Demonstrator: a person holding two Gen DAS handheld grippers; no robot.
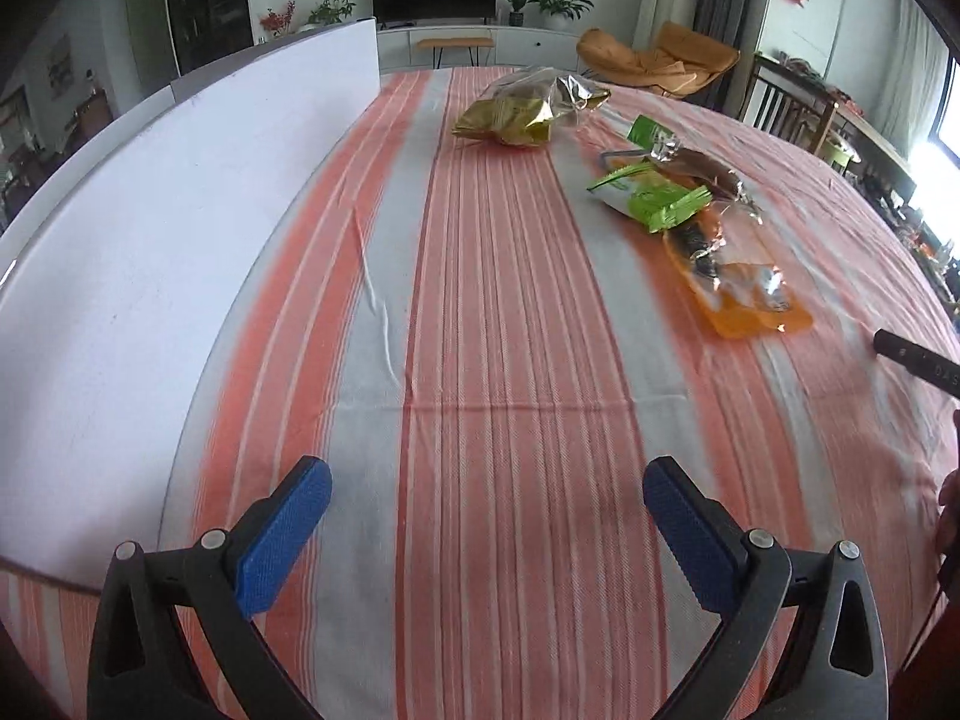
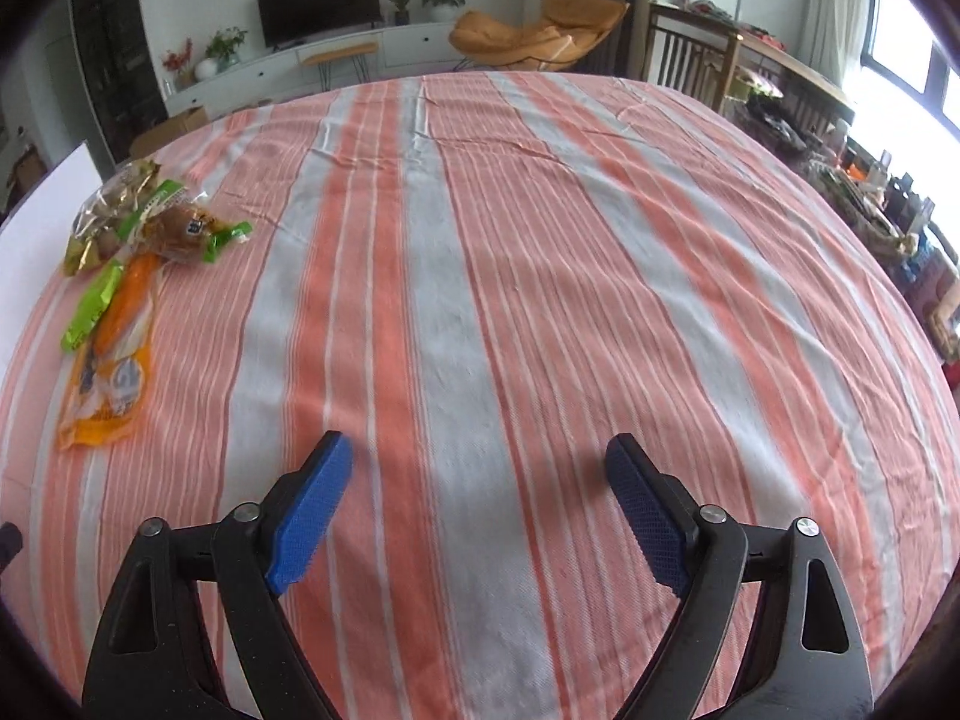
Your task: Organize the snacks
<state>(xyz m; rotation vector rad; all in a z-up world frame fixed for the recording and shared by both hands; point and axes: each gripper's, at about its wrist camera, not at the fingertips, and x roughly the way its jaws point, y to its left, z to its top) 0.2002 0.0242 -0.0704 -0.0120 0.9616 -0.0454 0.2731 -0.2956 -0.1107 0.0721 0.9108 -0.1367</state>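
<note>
Nearest, the left gripper (image 1: pixel 486 489) and the right gripper (image 2: pixel 477 468) are seen with fingers spread wide and nothing between them, above the striped cloth (image 1: pixel 510 360) covering the tabletop. Further on, the snack packets lie clustered: an orange packet (image 1: pixel 735 288), a green packet (image 1: pixel 651 198) and, beyond, a gold bag (image 1: pixel 528 111). They are judged light, crinkly and slippery, best pinched at a sealed edge. A white board (image 1: pixel 180 240) stands alongside; a living room lies behind.

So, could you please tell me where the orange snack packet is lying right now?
The orange snack packet lies on the striped tablecloth, right of centre in the left wrist view, nearest the camera in the snack cluster, touching the green packet behind it.
</note>
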